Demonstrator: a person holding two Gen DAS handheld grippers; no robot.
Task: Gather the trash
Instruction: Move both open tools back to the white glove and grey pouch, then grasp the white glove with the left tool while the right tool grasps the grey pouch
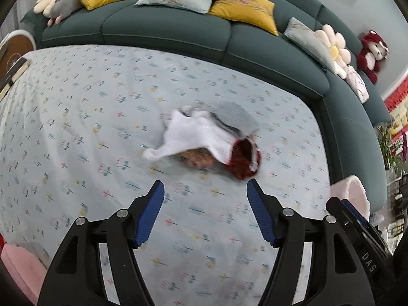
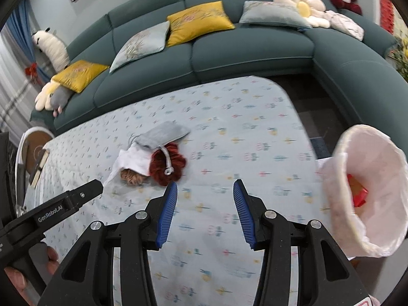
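A small heap of trash lies on the table with the floral cloth [image 1: 76, 127]: a white tissue [image 1: 193, 132], a grey pouch [image 1: 234, 114], a dark red scrunchie [image 1: 244, 160] and a brown piece [image 1: 196, 160] under the tissue. My left gripper [image 1: 205, 191] is open and empty just short of the heap. In the right wrist view the heap [image 2: 153, 158] lies ahead and left. My right gripper [image 2: 205, 191] is open and empty over bare cloth. A bin lined with a pink bag [image 2: 367, 188] stands at the right and holds something red [image 2: 357, 196].
A teal corner sofa [image 2: 229, 51] with yellow and grey cushions and plush toys wraps the table's far and right sides. A book [image 1: 15, 74] lies at the table's left edge beside a round stool [image 1: 17, 48]. The left gripper's body [image 2: 58, 209] shows in the right wrist view.
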